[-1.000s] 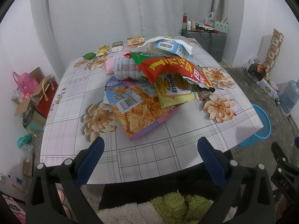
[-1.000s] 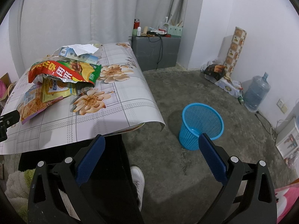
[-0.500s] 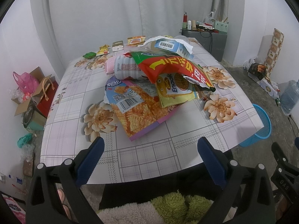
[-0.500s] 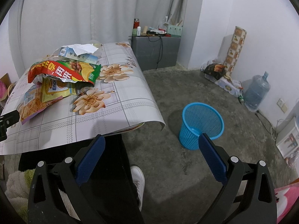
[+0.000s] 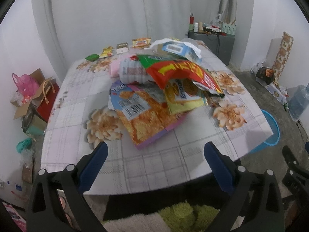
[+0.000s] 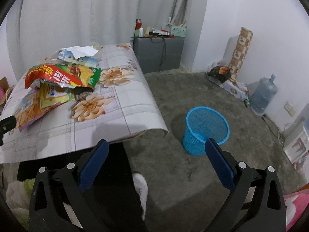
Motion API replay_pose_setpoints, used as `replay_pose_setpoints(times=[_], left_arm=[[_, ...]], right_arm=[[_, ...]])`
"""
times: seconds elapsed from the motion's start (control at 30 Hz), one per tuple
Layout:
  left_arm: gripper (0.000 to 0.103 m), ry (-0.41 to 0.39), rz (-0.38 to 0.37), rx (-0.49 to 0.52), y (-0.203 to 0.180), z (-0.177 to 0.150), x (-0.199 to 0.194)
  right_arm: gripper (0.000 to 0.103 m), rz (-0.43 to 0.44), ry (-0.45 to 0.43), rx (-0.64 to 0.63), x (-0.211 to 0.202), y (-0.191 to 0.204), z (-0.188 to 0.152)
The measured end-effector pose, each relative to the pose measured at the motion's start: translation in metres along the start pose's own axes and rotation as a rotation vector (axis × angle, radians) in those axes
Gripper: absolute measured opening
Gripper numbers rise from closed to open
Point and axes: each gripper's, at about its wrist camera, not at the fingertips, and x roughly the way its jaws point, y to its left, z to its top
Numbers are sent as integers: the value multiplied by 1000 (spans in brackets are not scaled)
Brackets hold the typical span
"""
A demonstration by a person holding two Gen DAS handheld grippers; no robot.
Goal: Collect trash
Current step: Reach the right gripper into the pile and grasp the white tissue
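A heap of empty snack wrappers lies mid-table: an orange-and-purple chip bag (image 5: pixel 146 119) in front, a yellow packet (image 5: pixel 183 98), a red-and-green bag (image 5: pixel 181 73) on top, a white ridged bottle (image 5: pixel 133 72), and a blue-white carton (image 5: pixel 179 50) behind. My left gripper (image 5: pixel 155 152) hovers open over the table's near edge, short of the chip bag, holding nothing. My right gripper (image 6: pixel 156 150) is open above the floor, between the table corner and a blue mesh bin (image 6: pixel 206 127). The red-and-green bag (image 6: pixel 63 75) shows at its left.
The flowered tablecloth (image 5: pixel 193 150) hangs over the edge. Small packets (image 5: pixel 121 48) sit along the far side. Boxes and a pink bag (image 5: pixel 29 89) stand on the floor at left. A grey cabinet (image 6: pixel 158 54), a water jug (image 6: pixel 262 96) and a person's white shoe (image 6: pixel 141 187) are around.
The left wrist view has shifted slightly and blurred; both grippers stay open and nothing on the table has moved.
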Motion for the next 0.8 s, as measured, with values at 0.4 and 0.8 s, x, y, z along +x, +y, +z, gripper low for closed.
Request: replay_pose_setpoints(times=[0.4, 0.8], left_arm=[[98, -78, -106, -55, 68, 43, 21], [98, -148, -425, -280, 132, 85, 48]], right_arm=[[95, 117, -147, -19, 8, 21, 47], [95, 276, -126, 8, 37, 33, 118]])
